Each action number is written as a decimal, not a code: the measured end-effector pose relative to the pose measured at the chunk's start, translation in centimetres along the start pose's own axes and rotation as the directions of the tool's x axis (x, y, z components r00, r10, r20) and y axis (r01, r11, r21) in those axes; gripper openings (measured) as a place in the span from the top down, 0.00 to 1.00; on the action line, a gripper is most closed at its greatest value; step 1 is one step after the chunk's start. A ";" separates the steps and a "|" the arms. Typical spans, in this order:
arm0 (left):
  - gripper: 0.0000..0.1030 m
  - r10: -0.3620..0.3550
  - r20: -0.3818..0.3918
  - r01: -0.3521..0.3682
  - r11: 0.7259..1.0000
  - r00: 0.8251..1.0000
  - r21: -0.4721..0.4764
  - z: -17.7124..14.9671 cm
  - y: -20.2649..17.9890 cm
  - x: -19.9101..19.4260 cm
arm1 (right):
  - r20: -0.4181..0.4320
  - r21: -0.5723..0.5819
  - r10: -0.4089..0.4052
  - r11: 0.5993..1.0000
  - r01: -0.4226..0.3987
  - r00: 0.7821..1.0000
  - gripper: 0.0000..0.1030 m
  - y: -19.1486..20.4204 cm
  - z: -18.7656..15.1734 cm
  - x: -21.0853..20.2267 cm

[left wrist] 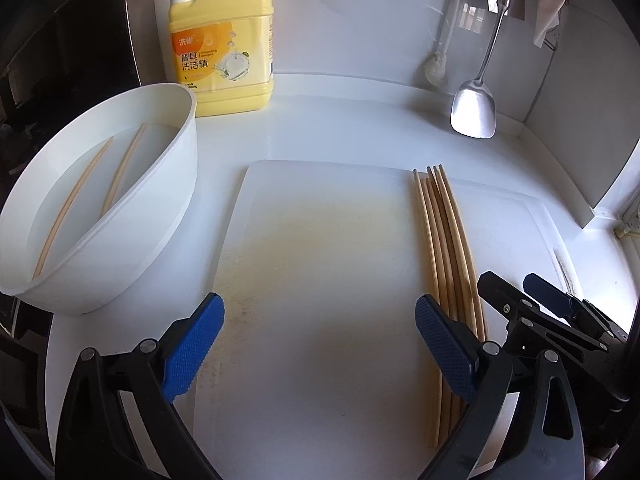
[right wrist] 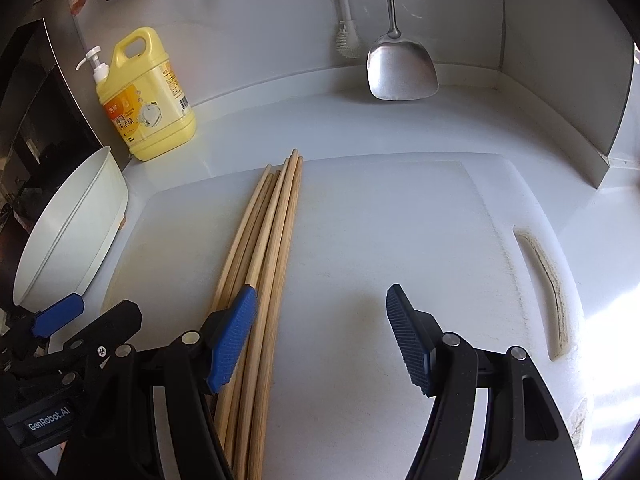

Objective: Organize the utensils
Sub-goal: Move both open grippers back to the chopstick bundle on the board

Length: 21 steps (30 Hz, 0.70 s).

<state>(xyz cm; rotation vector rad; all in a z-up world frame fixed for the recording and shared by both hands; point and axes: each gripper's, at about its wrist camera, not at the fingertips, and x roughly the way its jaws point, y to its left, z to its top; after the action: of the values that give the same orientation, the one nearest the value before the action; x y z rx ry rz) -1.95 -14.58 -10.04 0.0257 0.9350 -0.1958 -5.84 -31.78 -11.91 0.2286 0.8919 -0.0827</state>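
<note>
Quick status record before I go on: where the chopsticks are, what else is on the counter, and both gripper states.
chopsticks on board: bundle lying lengthwise on the white cutting board
chopsticks in bowl: two inside the white bowl, left of the board
left gripper: open, nothing held
right gripper: open, nothing held, its left finger over the bundle
back of counter: yellow detergent bottle, metal spatula

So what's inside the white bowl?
The white bowl holds two wooden chopsticks lying in what looks like clear water. Its near wall hides the bottom nearest the camera, so anything there cannot be seen.
</note>
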 end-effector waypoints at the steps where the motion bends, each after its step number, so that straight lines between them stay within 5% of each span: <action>1: 0.08 0.001 -0.002 -0.001 1.000 1.000 0.000 0.0 0.0 0.1 | 0.001 -0.003 0.001 1.000 -0.001 1.000 0.37 0.0 0.0 0.0; 21: 0.08 -0.011 -0.011 0.011 1.000 1.000 -0.003 -0.4 0.0 0.8 | 0.023 -0.066 -0.064 0.996 0.065 0.998 0.37 0.2 -0.6 0.2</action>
<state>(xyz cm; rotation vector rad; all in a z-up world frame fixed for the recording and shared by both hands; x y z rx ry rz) -1.78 -14.68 -10.90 0.0192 0.9463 -0.2049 -6.07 -31.42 -12.40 0.1368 0.8796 -0.1151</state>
